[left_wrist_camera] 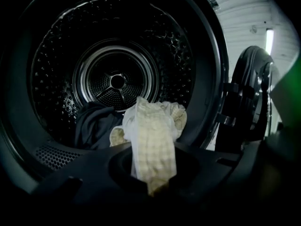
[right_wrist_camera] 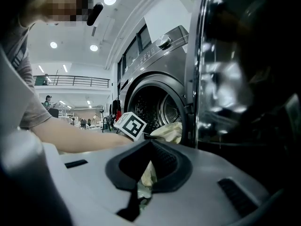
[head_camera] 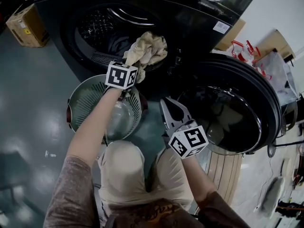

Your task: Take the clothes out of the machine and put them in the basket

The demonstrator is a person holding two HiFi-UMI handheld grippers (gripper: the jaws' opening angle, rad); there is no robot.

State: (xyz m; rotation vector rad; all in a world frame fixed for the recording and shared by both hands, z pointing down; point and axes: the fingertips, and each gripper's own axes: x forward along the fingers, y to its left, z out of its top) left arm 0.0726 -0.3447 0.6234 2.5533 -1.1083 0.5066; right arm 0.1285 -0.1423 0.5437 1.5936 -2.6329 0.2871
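Left gripper (left_wrist_camera: 151, 185): jaws are clamping down on a cream cloth (left_wrist_camera: 153, 135), pinching a fold of it between them. The cloth is lying bunched at the mouth of the drum (left_wrist_camera: 117, 81), draping over the lip and not yet lifted clear.

Right gripper (head_camera: 175, 110): jaws are standing apart and holding nothing. It is hovering beside the open door (head_camera: 232, 108), well off the cloth.

Behind the cream cloth a dark garment (left_wrist_camera: 94, 126) is lying on the drum floor, untouched.

Basket (head_camera: 84, 103) is sitting on the floor just below the machine's opening, under the left arm. No clothes are showing in the visible part.

Judgement: the task is only getting started. One piece is gripped and none are delivered. At least two pieces are waiting to go across.
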